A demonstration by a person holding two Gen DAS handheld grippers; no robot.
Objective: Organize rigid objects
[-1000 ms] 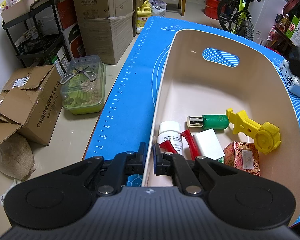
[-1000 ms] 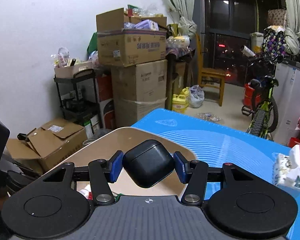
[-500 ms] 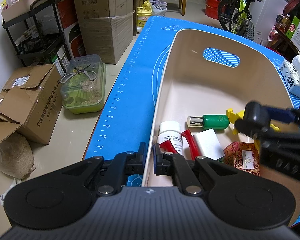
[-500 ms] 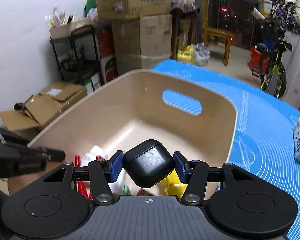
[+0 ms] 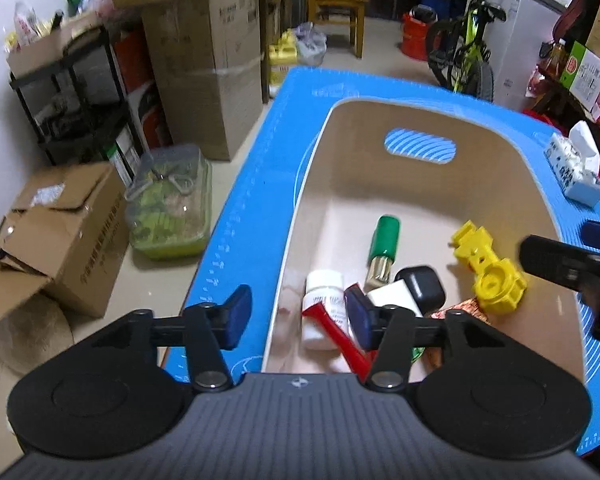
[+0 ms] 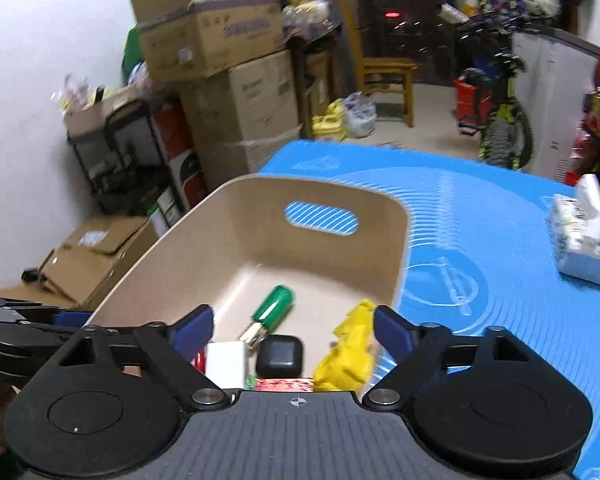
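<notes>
Left hand-held gripper (image 5: 296, 318) jaws opening, about half spread, straddling the near-left rim of the beige bin (image 5: 420, 120) with no pad pressing on it. Right hand-held gripper (image 6: 293, 330) jaws opening, wide, nothing between the pads; it hangs over the bin's near end. Black earbud case (image 6: 279, 357) lies loose on the bin floor, touching the white box (image 6: 225, 364) on its left. Near it: white pill bottle (image 5: 324, 304) with a printed label, text too blurred to read, red tool (image 5: 336, 338) lying over it, red patterned box (image 6: 284, 385) at the near edge. Yellow plastic part (image 5: 488, 268) on the right side of the bin, green bottle with a gold cap (image 5: 384, 248) just beyond the case. Bin sits on a blue mat (image 6: 500, 260) with ruler ticks and circle guides, numbers unreadable. Tissue pack (image 6: 580, 240) far right on the bench. Far left on the floor: cardboard boxes (image 5: 204, 60), printing not legible.
</notes>
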